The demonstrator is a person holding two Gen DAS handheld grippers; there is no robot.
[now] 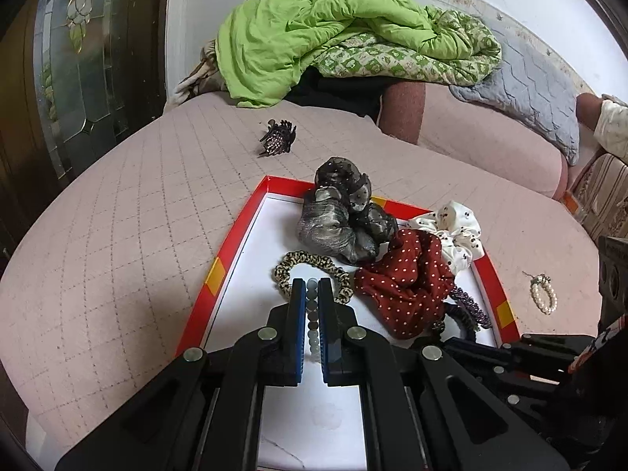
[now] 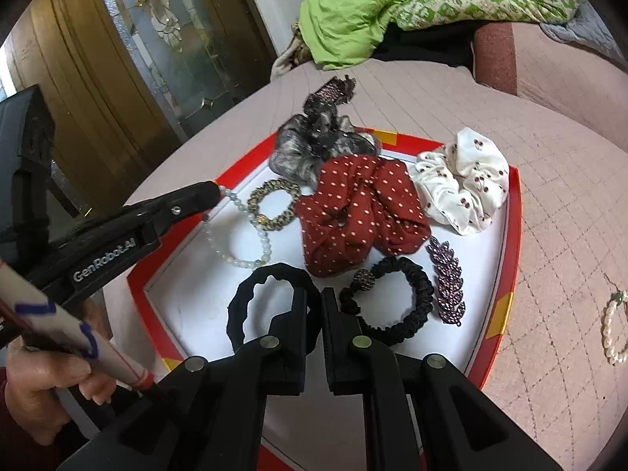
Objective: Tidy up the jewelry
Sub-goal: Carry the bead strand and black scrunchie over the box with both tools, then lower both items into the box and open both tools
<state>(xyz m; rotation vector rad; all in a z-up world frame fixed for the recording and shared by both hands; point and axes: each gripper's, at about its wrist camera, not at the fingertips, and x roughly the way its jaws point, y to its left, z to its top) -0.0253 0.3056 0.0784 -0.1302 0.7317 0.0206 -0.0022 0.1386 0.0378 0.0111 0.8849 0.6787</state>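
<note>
Fingers of my left gripper [image 1: 312, 286] pinch the pale bead bracelet [image 2: 235, 231], which hangs into the red-rimmed tray [image 1: 219, 263]. Right gripper [image 2: 314, 294] fingers stand narrow with nothing between them, over the black hair tie [image 2: 251, 306]. Just ahead: leopard band [image 1: 314, 263], red dotted scrunchie [image 2: 361, 212]. Beyond, grey scrunchie [image 1: 337, 219]. Far right on the bed [image 1: 117, 235], outside the tray, a pearl bracelet [image 1: 543, 294].
</note>
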